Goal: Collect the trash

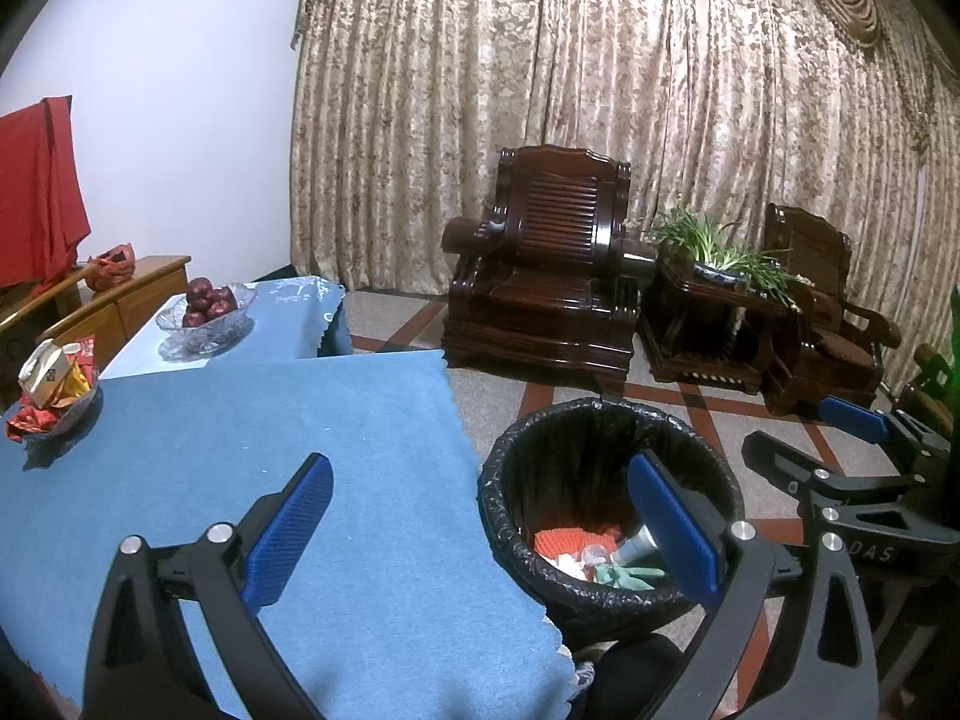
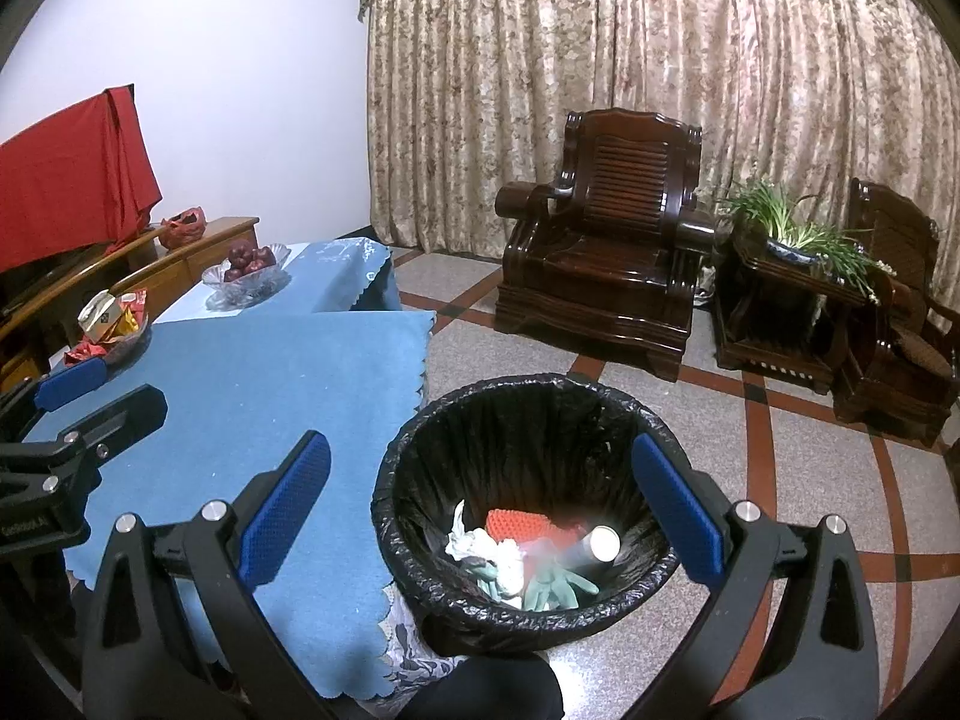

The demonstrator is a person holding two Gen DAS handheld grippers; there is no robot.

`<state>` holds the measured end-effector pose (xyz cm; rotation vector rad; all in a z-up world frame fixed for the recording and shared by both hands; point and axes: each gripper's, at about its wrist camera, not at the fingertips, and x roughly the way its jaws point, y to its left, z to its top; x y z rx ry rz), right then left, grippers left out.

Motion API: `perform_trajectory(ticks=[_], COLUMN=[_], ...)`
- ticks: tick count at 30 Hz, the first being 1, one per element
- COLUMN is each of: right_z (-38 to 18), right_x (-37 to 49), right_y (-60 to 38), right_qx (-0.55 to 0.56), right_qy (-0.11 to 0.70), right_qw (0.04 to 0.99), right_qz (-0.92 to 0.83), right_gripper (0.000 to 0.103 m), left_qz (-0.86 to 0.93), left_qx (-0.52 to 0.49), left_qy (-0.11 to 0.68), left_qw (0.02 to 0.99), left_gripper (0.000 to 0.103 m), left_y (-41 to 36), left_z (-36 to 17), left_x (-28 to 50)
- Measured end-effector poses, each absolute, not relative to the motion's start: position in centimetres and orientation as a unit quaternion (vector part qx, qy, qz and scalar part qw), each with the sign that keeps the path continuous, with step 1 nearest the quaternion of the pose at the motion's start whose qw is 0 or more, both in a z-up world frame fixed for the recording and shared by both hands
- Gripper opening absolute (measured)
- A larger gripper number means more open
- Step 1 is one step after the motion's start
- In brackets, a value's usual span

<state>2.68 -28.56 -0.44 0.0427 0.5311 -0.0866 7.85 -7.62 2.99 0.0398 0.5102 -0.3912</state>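
The left hand-held gripper (image 1: pixel 480 501) is spread wide with nothing between its blue pads (image 1: pixel 288 531); it hangs over the right edge of the tabletop (image 1: pixel 270 450), one finger above the blue cloth and the other above the bin (image 1: pixel 510 516). The right hand-held gripper (image 2: pixel 480 495) is also wide open and empty, straddling the bin (image 2: pixel 414 468) from above.

The bin stands on the floor just beside the tabletop's right edge, lined with a black bag. The trash lies at its bottom: an orange net (image 2: pixel 519 525) flat toward the far side, crumpled white paper (image 2: pixel 489 552) to the left, a pale green glove (image 2: pixel 555 588) at the near side with its fingers pointing right, and a tube (image 2: pixel 591 546) lying on its side. The tube's long axis runs roughly left to right, its round end facing up and toward the right-wrist camera; the rest of it is blurred.

On the tabletop's far left edge sits a dish of packets (image 1: pixel 54 384); a glass bowl of red fruit (image 1: pixel 207 312) stands on the far, lighter part of the tabletop. The near part of the blue cloth is bare.

An armchair (image 1: pixel 540 264) stands on the floor before the curtain (image 1: pixel 600 90).
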Motion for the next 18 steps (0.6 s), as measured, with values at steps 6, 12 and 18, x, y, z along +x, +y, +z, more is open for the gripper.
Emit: perform_trajectory(ticks=[6, 12, 18], right_z=[-0.59, -0.56, -0.55], right_x=[2.82, 2.82, 2.86], right_y=[-28.5, -28.47, -28.41], right_qx=[0.021, 0.02, 0.021], right_qy=[0.263, 0.263, 0.263], right_qw=[0.964, 0.964, 0.964], right_qz=[-0.044, -0.043, -0.044], right_gripper=[0.098, 0.098, 0.098], left_qz=[-0.193, -0.192, -0.193], left_qx=[0.02, 0.02, 0.021], left_qy=[0.251, 0.251, 0.251], left_qw=[0.948, 0.949, 0.948], left_gripper=[0.097, 0.097, 0.097], left_y=[-7.63, -7.59, -7.64], left_z=[3.02, 3.09, 3.12], left_x=[7.82, 7.79, 7.78])
